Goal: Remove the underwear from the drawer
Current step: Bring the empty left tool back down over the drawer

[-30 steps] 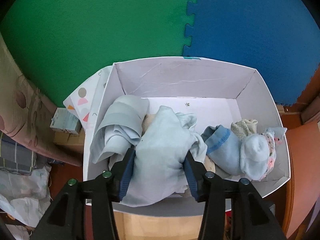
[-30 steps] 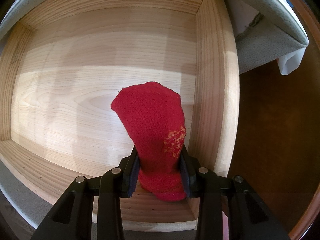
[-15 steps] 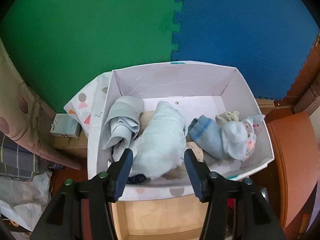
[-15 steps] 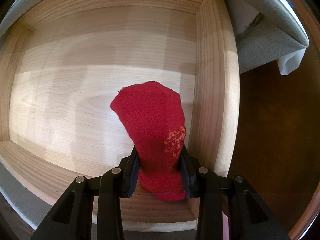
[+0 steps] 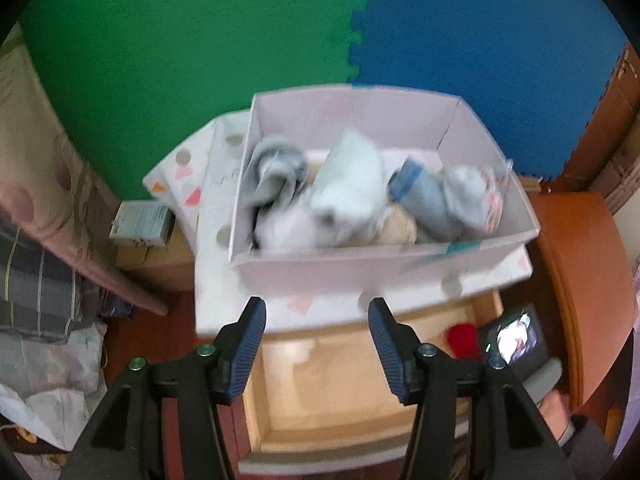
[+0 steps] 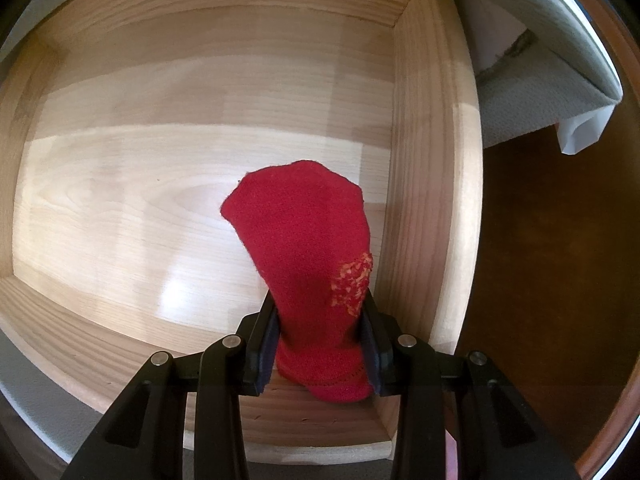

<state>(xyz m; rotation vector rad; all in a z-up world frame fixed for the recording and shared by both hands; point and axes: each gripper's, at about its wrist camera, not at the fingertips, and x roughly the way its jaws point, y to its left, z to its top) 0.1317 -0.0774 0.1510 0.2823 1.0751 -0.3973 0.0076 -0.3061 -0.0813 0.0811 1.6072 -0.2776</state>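
A: Wooden drawer (image 6: 160, 168), open, bare but for one item. White box (image 5: 384, 248) above it, already heaped with pale laundry (image 5: 352, 192).

B: Red garment (image 6: 308, 248), near drawer's right wall, clamped in right gripper (image 6: 320, 354). Best lifted straight up, clear of wall, then carried to box.

A: Left gripper (image 5: 316, 340): parted, empty, over drawer front.

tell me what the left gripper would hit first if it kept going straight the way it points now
Probably the patterned white surface that the white box sits on, just before the box's near wall. The left gripper is open and empty; blur and unclear depth make this a guess.
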